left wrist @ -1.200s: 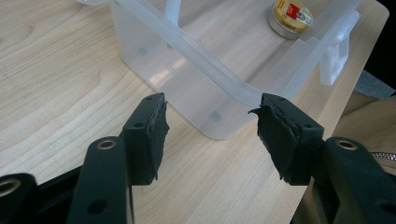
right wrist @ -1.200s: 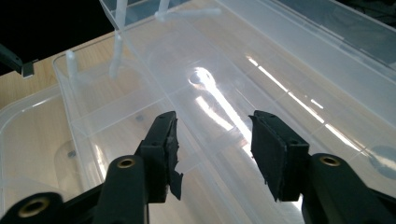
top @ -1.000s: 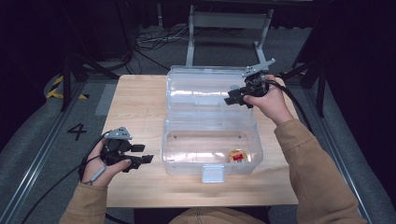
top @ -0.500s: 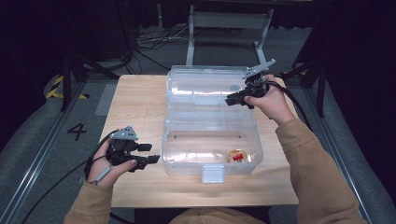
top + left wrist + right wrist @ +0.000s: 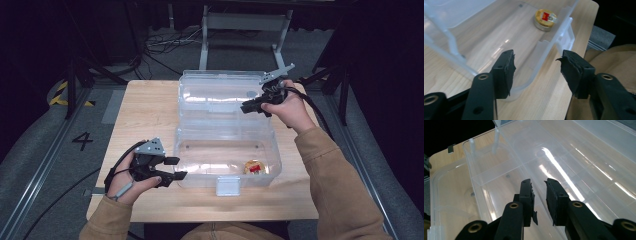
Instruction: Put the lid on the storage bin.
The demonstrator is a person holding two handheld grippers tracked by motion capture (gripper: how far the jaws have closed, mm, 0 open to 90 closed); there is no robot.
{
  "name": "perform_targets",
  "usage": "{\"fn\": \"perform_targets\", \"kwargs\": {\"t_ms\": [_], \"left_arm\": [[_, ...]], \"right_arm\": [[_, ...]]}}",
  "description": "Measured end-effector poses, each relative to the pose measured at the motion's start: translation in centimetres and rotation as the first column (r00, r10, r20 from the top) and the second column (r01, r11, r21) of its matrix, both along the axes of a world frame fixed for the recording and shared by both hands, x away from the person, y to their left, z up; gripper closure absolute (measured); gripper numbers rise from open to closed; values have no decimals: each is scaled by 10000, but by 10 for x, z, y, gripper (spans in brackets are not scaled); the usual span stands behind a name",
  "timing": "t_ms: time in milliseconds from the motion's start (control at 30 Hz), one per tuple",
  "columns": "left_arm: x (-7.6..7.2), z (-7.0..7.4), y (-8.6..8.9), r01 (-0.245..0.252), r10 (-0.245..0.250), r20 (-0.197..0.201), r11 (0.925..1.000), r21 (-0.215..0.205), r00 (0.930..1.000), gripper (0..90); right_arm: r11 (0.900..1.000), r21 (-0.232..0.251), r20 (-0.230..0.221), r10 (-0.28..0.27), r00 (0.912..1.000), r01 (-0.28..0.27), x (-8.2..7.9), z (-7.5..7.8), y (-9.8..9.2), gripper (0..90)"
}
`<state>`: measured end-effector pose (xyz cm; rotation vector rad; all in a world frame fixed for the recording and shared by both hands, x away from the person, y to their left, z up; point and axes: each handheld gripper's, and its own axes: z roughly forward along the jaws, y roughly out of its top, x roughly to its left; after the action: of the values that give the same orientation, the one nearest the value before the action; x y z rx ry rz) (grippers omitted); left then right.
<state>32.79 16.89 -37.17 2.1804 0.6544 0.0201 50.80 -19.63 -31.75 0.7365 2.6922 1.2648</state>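
We find the right claw (image 5: 252, 106) at the upper right of the high view, its jaws narrowly parted on either side of the lid (image 5: 220, 95) edge of the clear box (image 5: 225, 155). In the right gripper view a slim gap remains between the pads and the lid's rim runs into that gap; we cannot tell whether the pads touch the plastic. We judge this hold is meant to steady or swing the lid, which stands open behind the tray.

The left claw (image 5: 175, 168) sits at the lower left of the high view, jaws wide apart and holding nothing. In the left gripper view the tray's near corner lies between the jaws, untouched. We judge it is placed there to brace the box against sliding on the surface (image 5: 145, 115).

A small round tin (image 5: 545, 19) with a yellow and red top rests on the tray floor, at the lower right of the box in the high view, well apart from both claws. A latch tab (image 5: 226, 186) hangs at the tray's front.
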Motion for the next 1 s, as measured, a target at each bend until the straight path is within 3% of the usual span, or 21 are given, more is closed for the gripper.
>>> {"fn": "perform_targets", "kwargs": {"t_ms": [233,767,1000], "left_arm": [[3,-10,-14,512,-512,-63,9987,20,9987,521],[11,-38,-42,976,-910,-544,9861,1347,9944,556],[15,-44,-44,871,-824,-346,9816,1700,9960,716]], "right_arm": [[10000,-5,68,-18,10000,18,-1,0,0,752],[10000,-10,98,4,10000,-4,-1,0,0,752],[10000,0,113,0,9999,0,-1,0,0,752]]}}
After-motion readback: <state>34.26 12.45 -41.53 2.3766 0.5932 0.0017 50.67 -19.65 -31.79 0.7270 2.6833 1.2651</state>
